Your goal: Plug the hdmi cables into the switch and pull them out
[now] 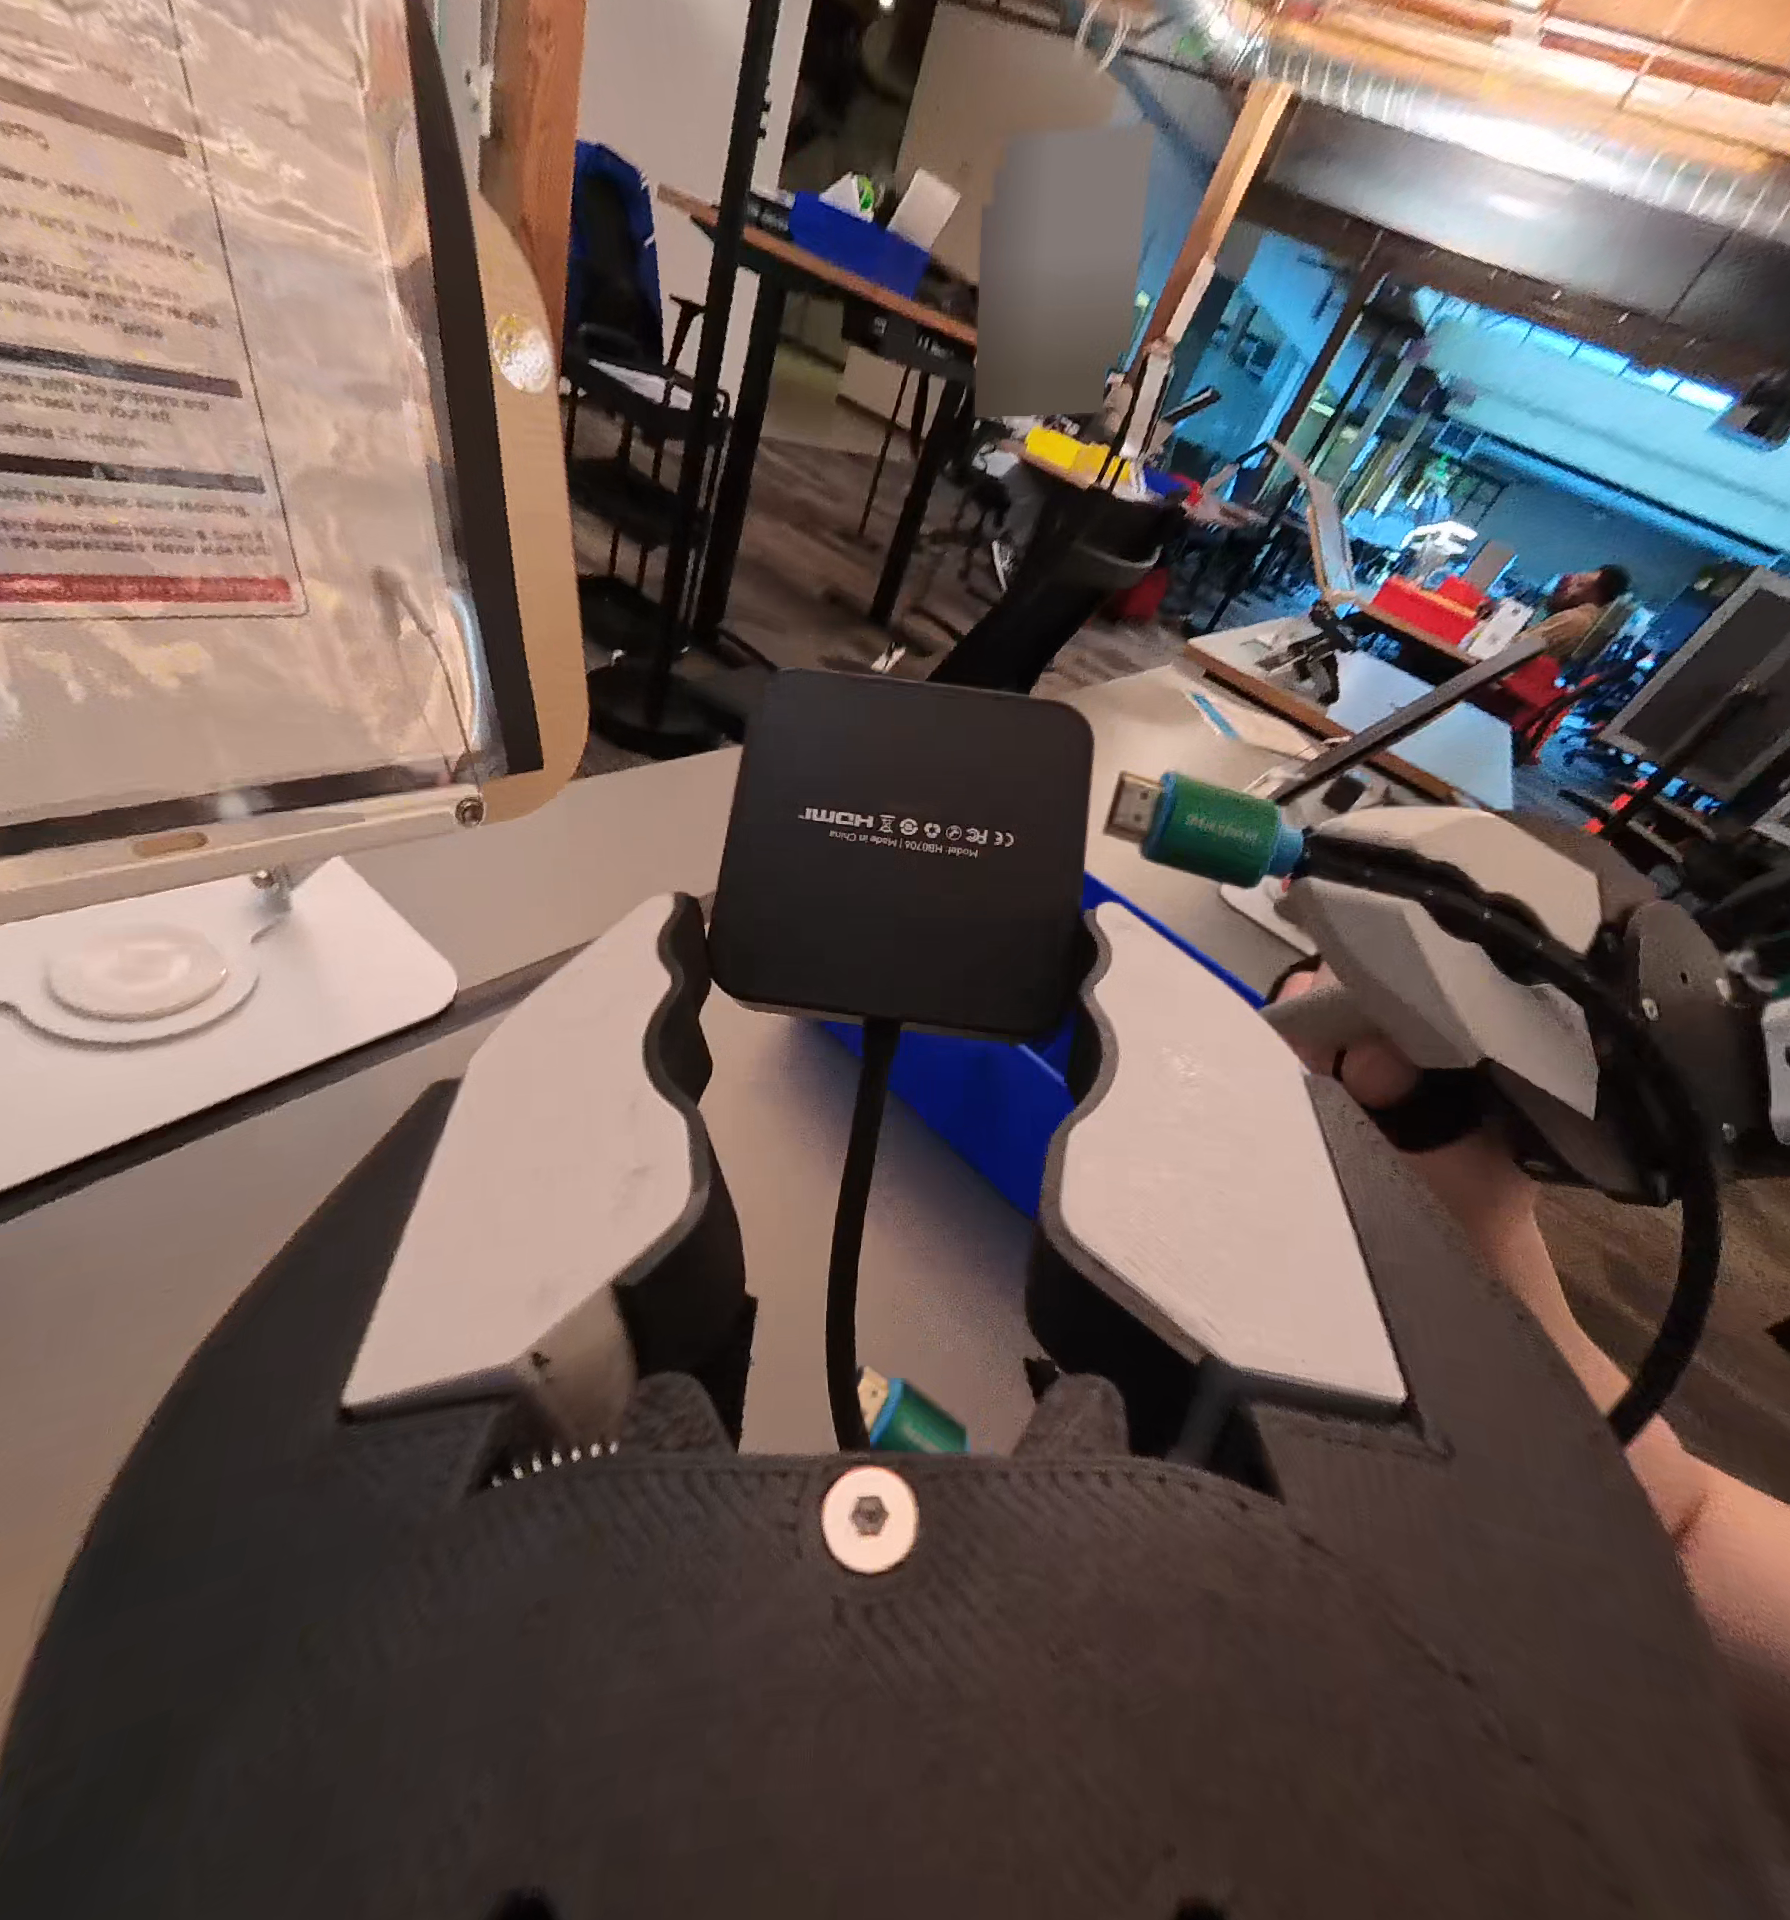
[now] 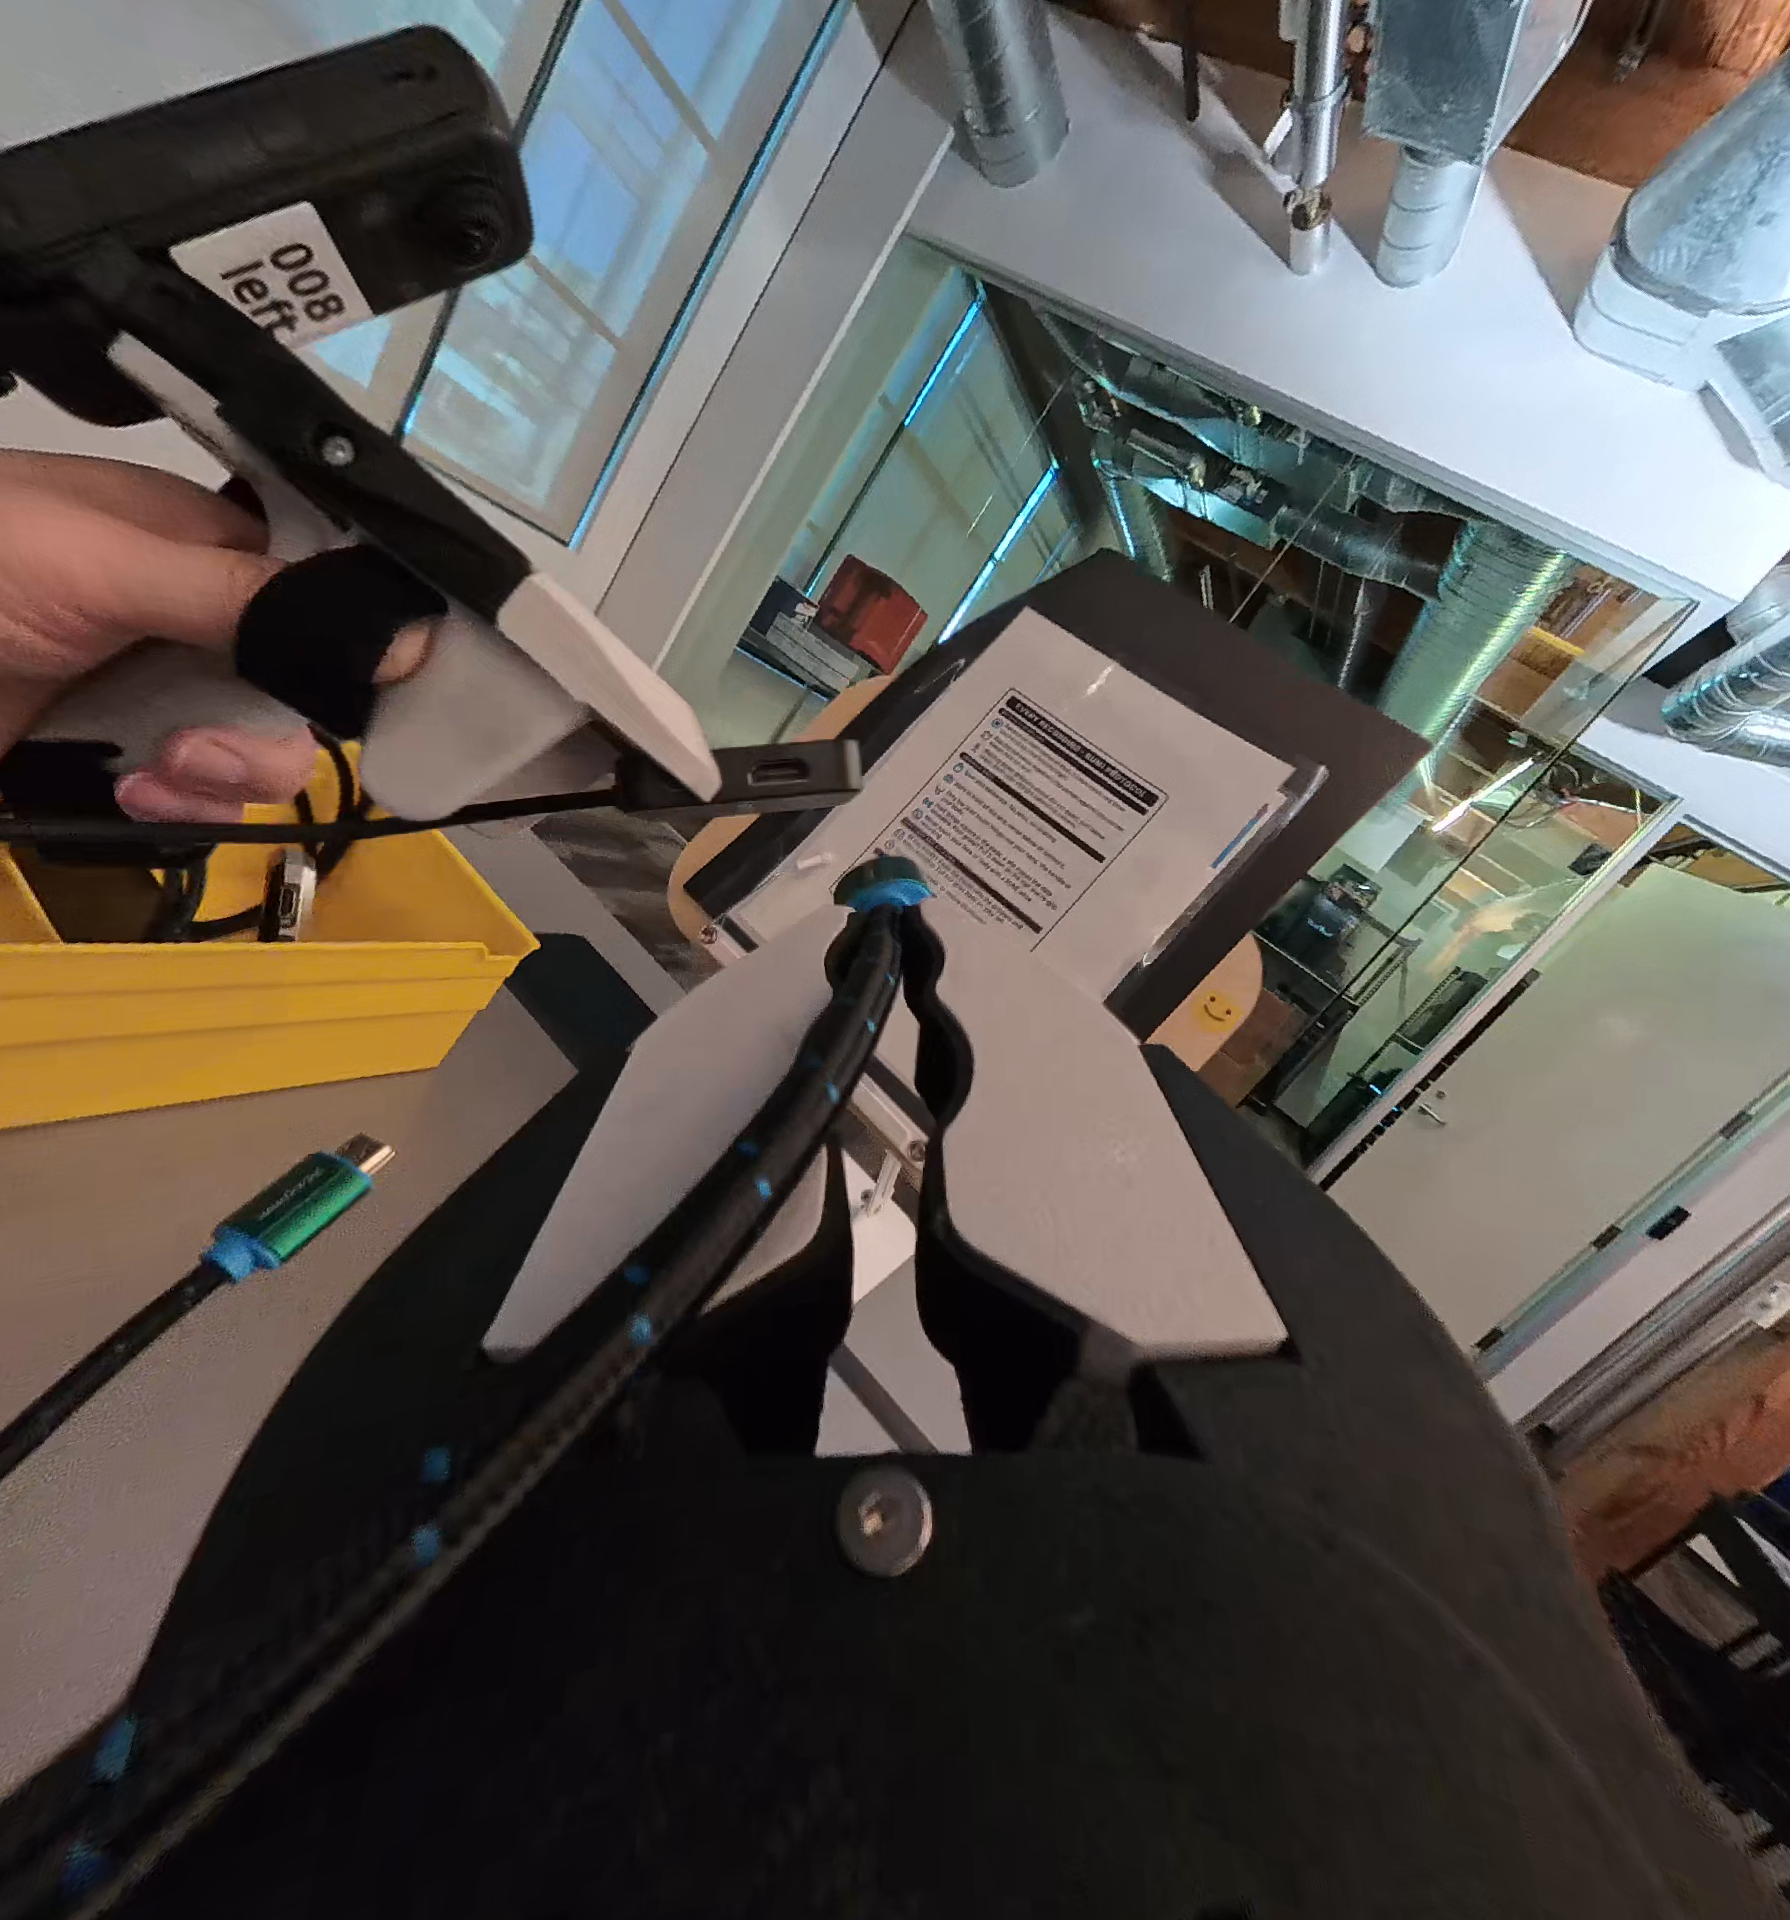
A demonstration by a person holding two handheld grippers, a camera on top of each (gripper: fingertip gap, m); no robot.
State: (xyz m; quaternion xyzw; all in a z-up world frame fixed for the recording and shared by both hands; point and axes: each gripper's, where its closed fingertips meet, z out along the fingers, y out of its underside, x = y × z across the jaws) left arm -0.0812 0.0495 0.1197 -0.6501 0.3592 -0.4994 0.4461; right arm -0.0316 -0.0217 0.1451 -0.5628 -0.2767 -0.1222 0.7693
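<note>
Left gripper [image 1: 896,935] clenched on light, rigid switch [image 1: 901,852], edges pinched. Right gripper [image 2: 886,935] clamps braided cable [image 2: 766,1153] behind green plug [image 1: 1208,831]; floppy there, likely wobbles.

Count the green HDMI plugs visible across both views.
2. One plug is held up by the right gripper, gripped on its cable, beside the switch in the left gripper. The other plug lies on the table. More may be hidden in the yellow bin.

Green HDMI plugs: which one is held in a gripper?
The green plug beside the switch, held by the right gripper; the other plug lies on the table.
</note>
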